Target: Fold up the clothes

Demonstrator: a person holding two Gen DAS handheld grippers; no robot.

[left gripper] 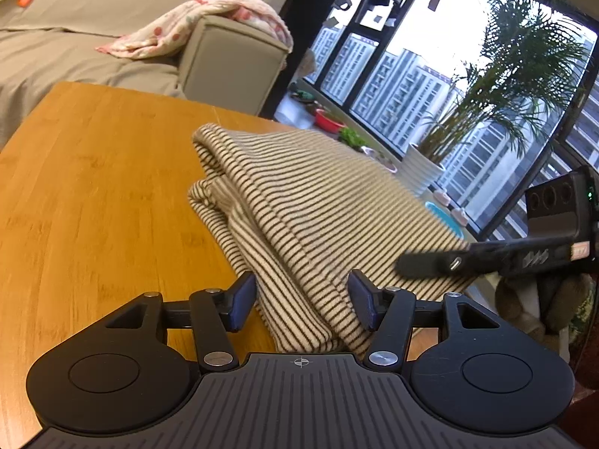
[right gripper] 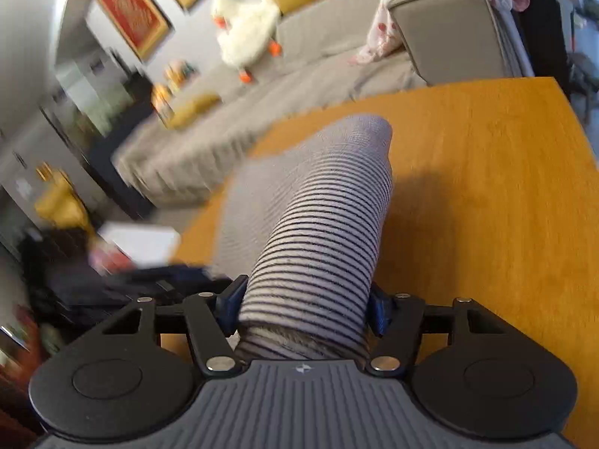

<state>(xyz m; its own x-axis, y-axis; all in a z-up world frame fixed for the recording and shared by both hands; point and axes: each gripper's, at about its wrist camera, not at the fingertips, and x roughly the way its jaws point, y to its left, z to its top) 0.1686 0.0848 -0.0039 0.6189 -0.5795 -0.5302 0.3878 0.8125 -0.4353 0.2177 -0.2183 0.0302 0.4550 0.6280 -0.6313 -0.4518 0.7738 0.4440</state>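
Note:
A beige garment with thin dark stripes [left gripper: 299, 205] lies folded in a thick bundle on the orange wooden table [left gripper: 93, 187]. My left gripper [left gripper: 302, 299] has its near end between its blue pads, and the cloth touches both: shut on it. In the right wrist view the same striped garment [right gripper: 318, 224] bulges as a thick roll between the pads of my right gripper [right gripper: 305, 310], which press on its sides. A blurred black finger of the right gripper [left gripper: 430, 262] shows at the cloth's right edge in the left wrist view.
Beyond the table [right gripper: 486, 187] stands a grey sofa [left gripper: 93, 37] with a pink dotted blanket [left gripper: 209, 18] over its arm. A white plush duck [right gripper: 247, 33] lies on the sofa. A potted palm [left gripper: 486, 112] and large windows stand at the right.

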